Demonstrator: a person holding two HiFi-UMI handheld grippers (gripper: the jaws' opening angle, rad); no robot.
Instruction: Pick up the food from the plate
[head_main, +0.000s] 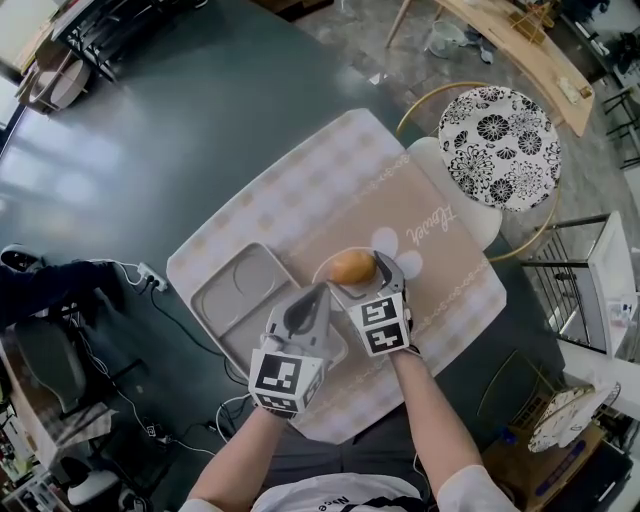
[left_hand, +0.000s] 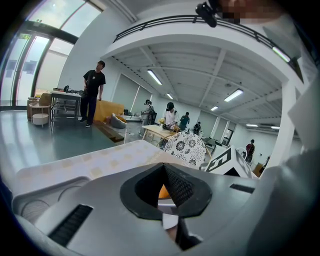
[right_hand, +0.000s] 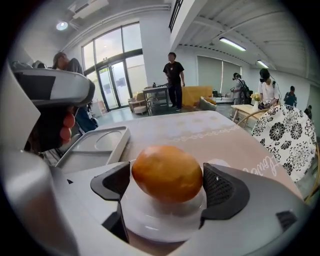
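Note:
A round golden-brown bun (head_main: 352, 266) (right_hand: 167, 172) rests on a small white plate (head_main: 320, 272) (right_hand: 165, 220) on the checked place mat (head_main: 400, 190). My right gripper (head_main: 358, 282) (right_hand: 167, 187) is open, one dark pad on each side of the bun, which still rests on the plate. To its left my left gripper (head_main: 320, 296) (left_hand: 164, 167) hangs shut and empty over the edge of the tray, its tips meeting in a point. In the left gripper view a sliver of the bun (left_hand: 163, 192) shows behind the jaws.
A grey compartment tray (head_main: 235, 295) (right_hand: 90, 145) lies on the mat left of the plate. A chair with a black-and-white floral cushion (head_main: 498, 148) (right_hand: 287, 140) stands at the table's far right. People stand in the room behind.

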